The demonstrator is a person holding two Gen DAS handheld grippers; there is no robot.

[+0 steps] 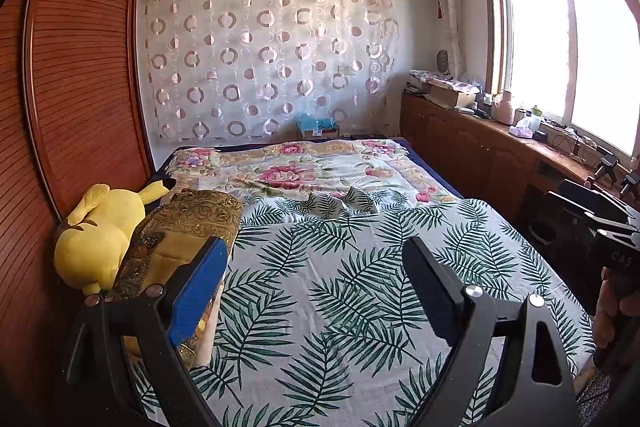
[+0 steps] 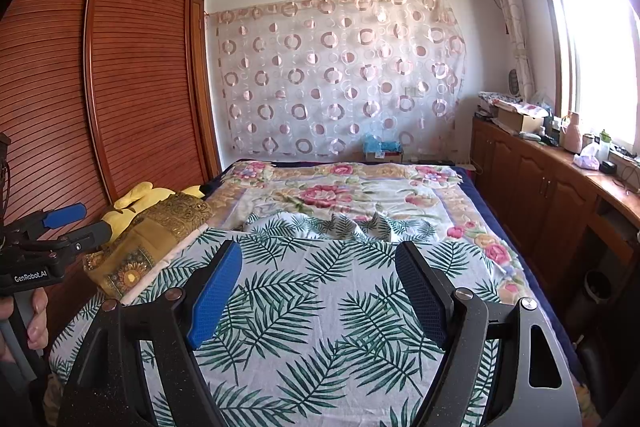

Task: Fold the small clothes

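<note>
leaf-print cloth [image 1: 340,205] rumpled on the bed [image 1: 420,163], both tools [image 1: 316,247] [image 2: 320,259] spread wide, nothing between them

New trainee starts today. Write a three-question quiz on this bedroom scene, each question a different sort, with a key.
1. True or false: the left gripper is shut on cloth.
2. Multiple choice: the yellow plush lies (A) against the wardrobe, beside the gold pillow; (B) on the window counter; (C) under the air conditioner.
3. Fill in: the crumpled cloth at mid-bed carries the same ____ print as the sheet.

Key:
1. False; both it and the right gripper are open and empty.
2. A
3. Leaf
</note>
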